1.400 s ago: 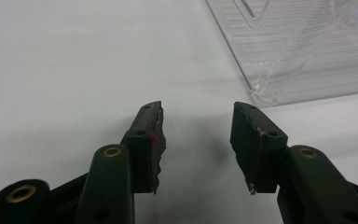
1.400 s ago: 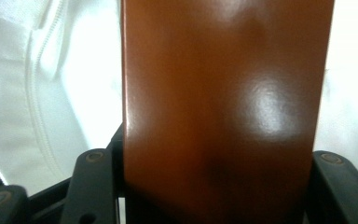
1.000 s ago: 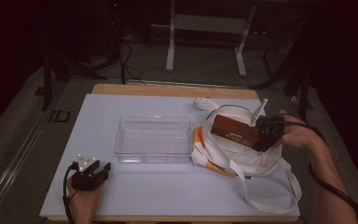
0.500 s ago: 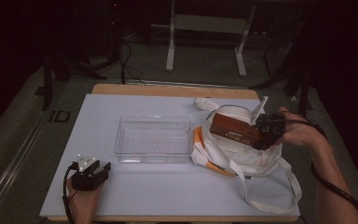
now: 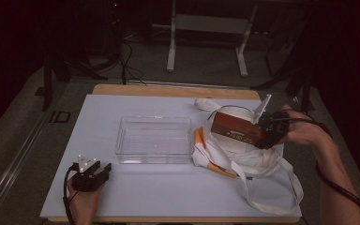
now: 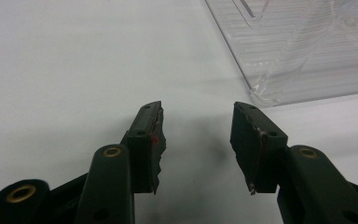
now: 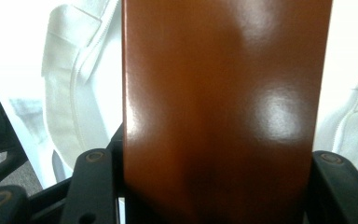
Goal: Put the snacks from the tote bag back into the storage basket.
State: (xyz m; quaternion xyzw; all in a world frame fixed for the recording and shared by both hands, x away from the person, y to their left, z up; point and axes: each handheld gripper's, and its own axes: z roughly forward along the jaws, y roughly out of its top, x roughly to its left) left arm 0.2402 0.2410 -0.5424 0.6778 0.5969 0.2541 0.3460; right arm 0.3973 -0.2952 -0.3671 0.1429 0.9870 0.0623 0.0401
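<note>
A glossy brown box (image 5: 234, 129) hangs over the mouth of a white cloth bag (image 5: 243, 154) at the right of the table. My right gripper (image 5: 266, 133) is shut on the box's right end. In the right gripper view the brown box (image 7: 223, 107) stands between the jaws, with white bag fabric (image 7: 74, 93) behind it. My left gripper (image 5: 93, 176) rests near the table's front left, open with nothing in it. In the left gripper view its fingertips (image 6: 151, 126) stand apart over the white tabletop.
A clear plastic tray (image 5: 154, 138) sits mid-table, left of the bag; its corner (image 6: 265, 95) lies just ahead of my left gripper. The bag's long straps (image 5: 272, 192) trail toward the table's front right edge. An orange item (image 5: 199, 140) lies at the bag's left side.
The brown box and my right gripper have shifted very slightly over the bag. My left gripper has stayed where it was.
</note>
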